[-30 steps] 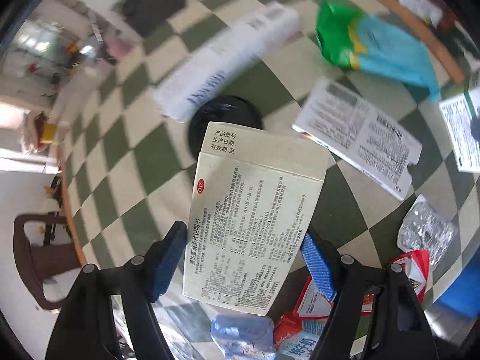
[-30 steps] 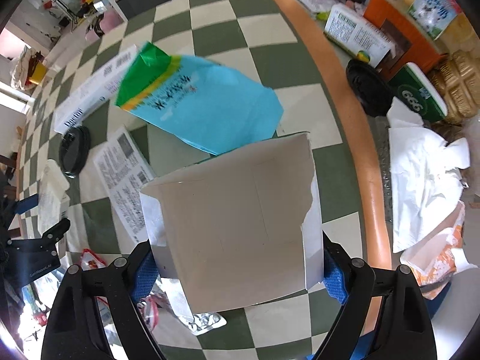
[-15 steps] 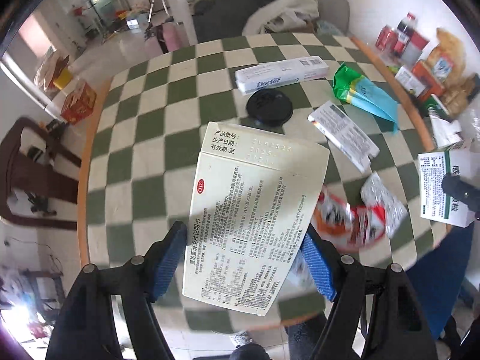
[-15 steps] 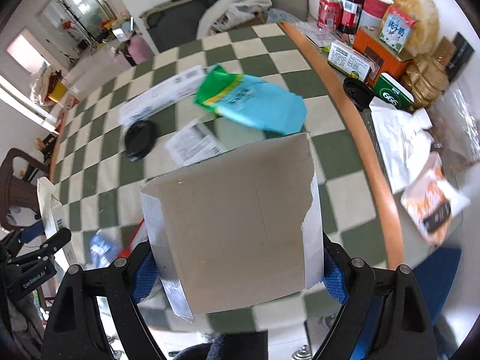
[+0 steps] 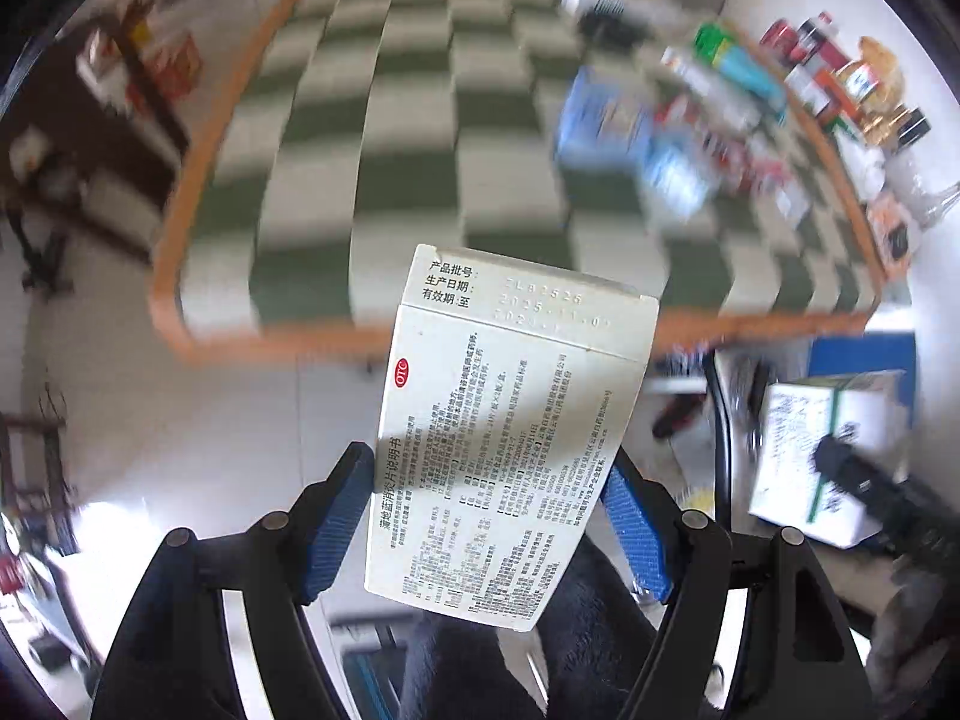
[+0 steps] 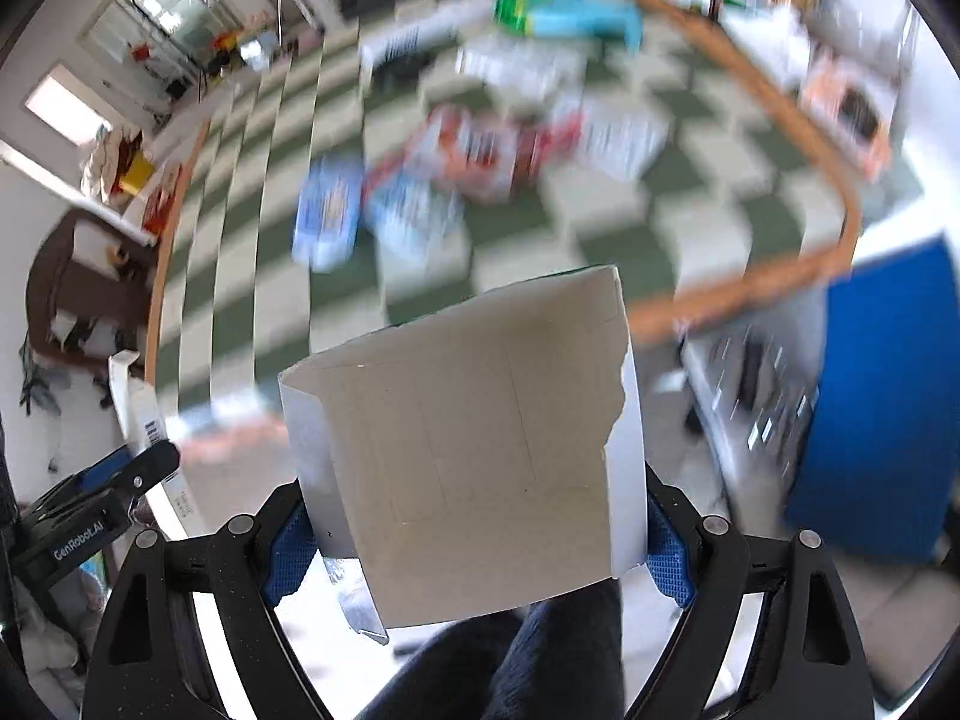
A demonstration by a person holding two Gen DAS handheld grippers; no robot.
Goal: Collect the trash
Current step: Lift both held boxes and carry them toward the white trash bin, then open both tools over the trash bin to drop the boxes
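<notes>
My left gripper is shut on a white medicine box with black print and a red OTC mark, its blue pads pressing both long sides. My right gripper is shut on a torn, open cardboard box, grey-brown inside. Both hang off the front edge of the green-and-white chequered table, over the floor. Seen from the right wrist, the left gripper is at the far left. The torn box also shows at the right of the left wrist view.
Blurred trash lies on the table: blue packets, red wrappers, a blue-green bag. Bottles and food boxes stand beyond its right rim. A blue panel stands right of the table. A person's dark trouser leg is below.
Both grippers have drawn back from above the table to beyond its front edge, each still holding its box. The left one has also rolled, so the table looks turned.
</notes>
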